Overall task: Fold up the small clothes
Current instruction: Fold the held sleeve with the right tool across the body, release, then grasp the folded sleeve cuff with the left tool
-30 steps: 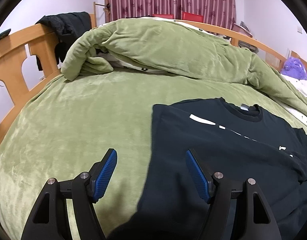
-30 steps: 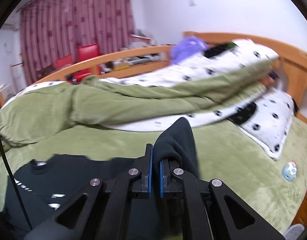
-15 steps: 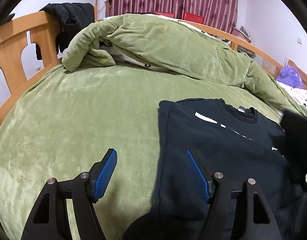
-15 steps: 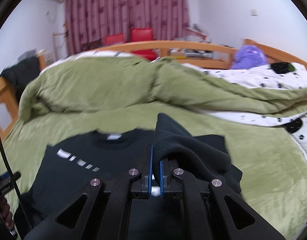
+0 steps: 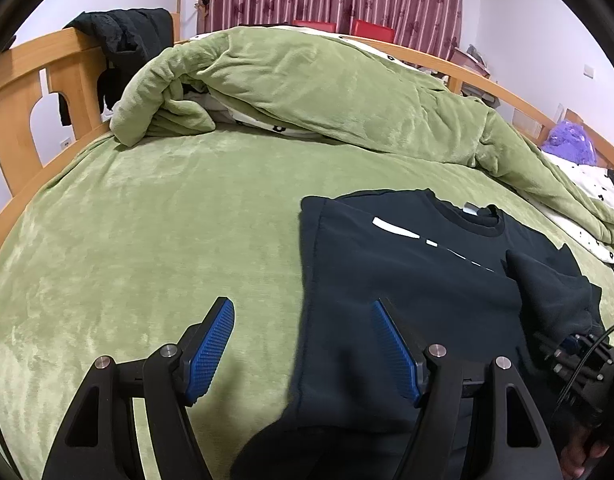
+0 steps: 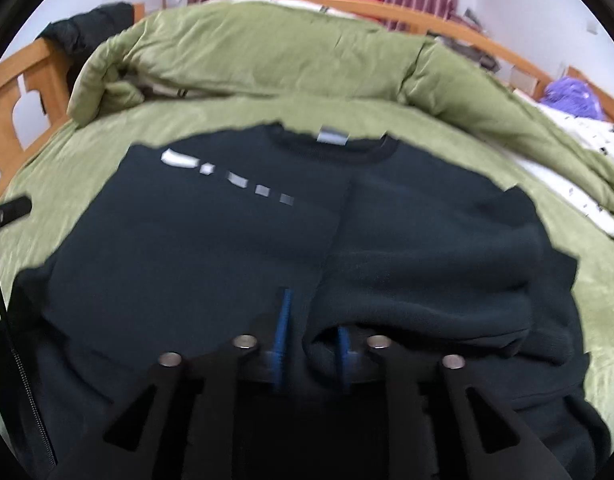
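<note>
A black sweatshirt (image 5: 407, 272) (image 6: 211, 240) with white marks on its chest lies flat on the green blanket (image 5: 147, 240). Its right sleeve (image 6: 427, 240) (image 5: 547, 288) is folded inward over the body. My right gripper (image 6: 313, 336) is low over the shirt and its jaws are opening. The sleeve's end lies loose between the blue pads. In the left wrist view the right gripper (image 5: 575, 348) shows at the lower right edge. My left gripper (image 5: 303, 320) is open, straddling the shirt's left edge and holding nothing.
A bunched green quilt (image 5: 327, 84) fills the far side of the bed. A wooden bed rail (image 5: 35, 92) runs along the left, with a black garment (image 5: 123, 36) draped on it. White patterned bedding (image 5: 587, 176) and a purple plush (image 5: 571, 144) lie at the right.
The right gripper has swung left and down with the sleeve, laid it over the shirt's body, and parted its jaws. The left gripper has stayed in place, open.
</note>
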### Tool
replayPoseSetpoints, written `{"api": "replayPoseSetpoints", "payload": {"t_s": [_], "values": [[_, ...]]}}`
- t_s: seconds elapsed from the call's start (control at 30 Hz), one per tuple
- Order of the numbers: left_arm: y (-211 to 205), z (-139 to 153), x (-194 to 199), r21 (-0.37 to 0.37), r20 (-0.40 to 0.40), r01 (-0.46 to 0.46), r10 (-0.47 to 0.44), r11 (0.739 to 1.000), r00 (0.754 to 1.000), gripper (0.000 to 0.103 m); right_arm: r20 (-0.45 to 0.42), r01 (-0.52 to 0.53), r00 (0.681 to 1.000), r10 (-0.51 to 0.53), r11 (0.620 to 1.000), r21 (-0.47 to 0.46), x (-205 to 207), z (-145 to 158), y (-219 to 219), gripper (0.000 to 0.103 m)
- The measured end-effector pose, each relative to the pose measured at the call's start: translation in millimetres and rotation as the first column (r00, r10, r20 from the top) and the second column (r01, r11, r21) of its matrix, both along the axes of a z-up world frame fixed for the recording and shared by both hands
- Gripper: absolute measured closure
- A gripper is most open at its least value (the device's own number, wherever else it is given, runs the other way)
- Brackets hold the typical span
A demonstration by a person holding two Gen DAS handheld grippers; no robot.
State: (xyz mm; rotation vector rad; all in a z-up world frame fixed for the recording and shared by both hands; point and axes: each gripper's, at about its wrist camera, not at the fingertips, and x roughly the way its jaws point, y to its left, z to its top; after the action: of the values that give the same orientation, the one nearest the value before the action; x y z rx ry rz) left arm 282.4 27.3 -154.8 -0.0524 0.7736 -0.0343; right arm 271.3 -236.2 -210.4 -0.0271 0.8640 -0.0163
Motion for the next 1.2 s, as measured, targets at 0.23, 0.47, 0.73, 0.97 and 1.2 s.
{"api": "replayPoseSetpoints", "payload": {"t_s": [0.23,0.47,0.73,0.97,1.2], "values": [[-31.9,-4.7,-4.3,0.020,-0.006,0.058,-0.057,0.998,0.998,0.034,0.026,-0.014,1.000,0.014,1.000,0.002,-23.5,8.7,-20.4,0.056],[-85.8,5.3,-16.4,0.062,0.011,0.146,-0.147,0.987,0.989,0.034,0.154,0.041,0.987,-0.042,0.999,0.014,-52.1,59.7,-63.6,0.039],[-166.2,20.1,-29.0,0.071,0.028,0.231,-0.234,0.970,0.972,0.034,0.179,0.194,0.965,-0.190,0.981,-0.005,-72.0,82.5,-153.1,0.039],[-246.0,22.0,-38.9,0.070,0.023,0.316,-0.319,0.946,0.948,0.034,0.220,0.310,0.932,-0.289,0.948,-0.068,-89.1,91.9,-224.5,0.039],[-317.1,9.2,-49.4,0.063,-0.010,0.403,-0.403,0.913,0.915,0.034,0.177,0.360,0.924,-0.340,0.928,-0.097,-97.8,79.1,-265.1,0.039]]}}
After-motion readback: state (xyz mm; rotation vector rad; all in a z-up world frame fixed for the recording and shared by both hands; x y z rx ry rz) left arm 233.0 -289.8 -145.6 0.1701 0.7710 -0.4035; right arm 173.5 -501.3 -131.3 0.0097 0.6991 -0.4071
